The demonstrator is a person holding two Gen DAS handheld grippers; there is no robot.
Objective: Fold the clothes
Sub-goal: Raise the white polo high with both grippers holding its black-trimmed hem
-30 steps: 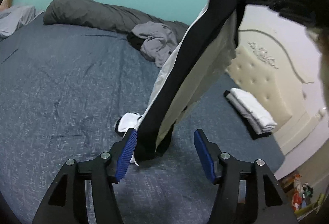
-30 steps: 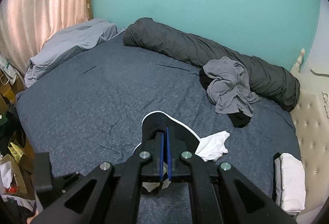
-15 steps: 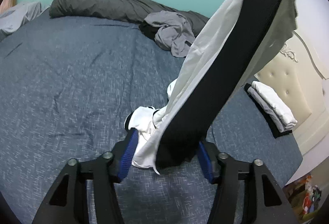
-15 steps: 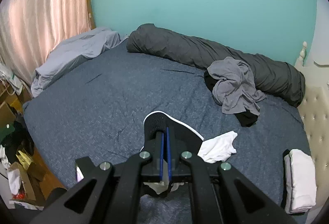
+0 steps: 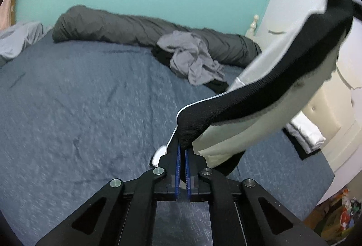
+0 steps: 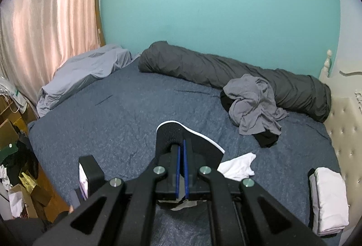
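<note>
A black-and-white garment with a ribbed black band stretches in the air from lower centre to the upper right of the left wrist view. My left gripper is shut on one end of that band. In the right wrist view my right gripper is shut on the other end of the same black band, which curls over the fingers. Below both grippers lies the blue bed. A small white cloth rests on the bed just right of the right gripper.
A crumpled grey garment on a black one lies by the dark rolled duvet at the back. A folded white stack sits by the padded headboard. A light grey pillow is far left; floor clutter lies past the bed edge.
My left gripper went from open beside the hanging garment to shut on its black band. The garment has lifted and now stretches sideways. The right gripper stayed shut and rose a little.
</note>
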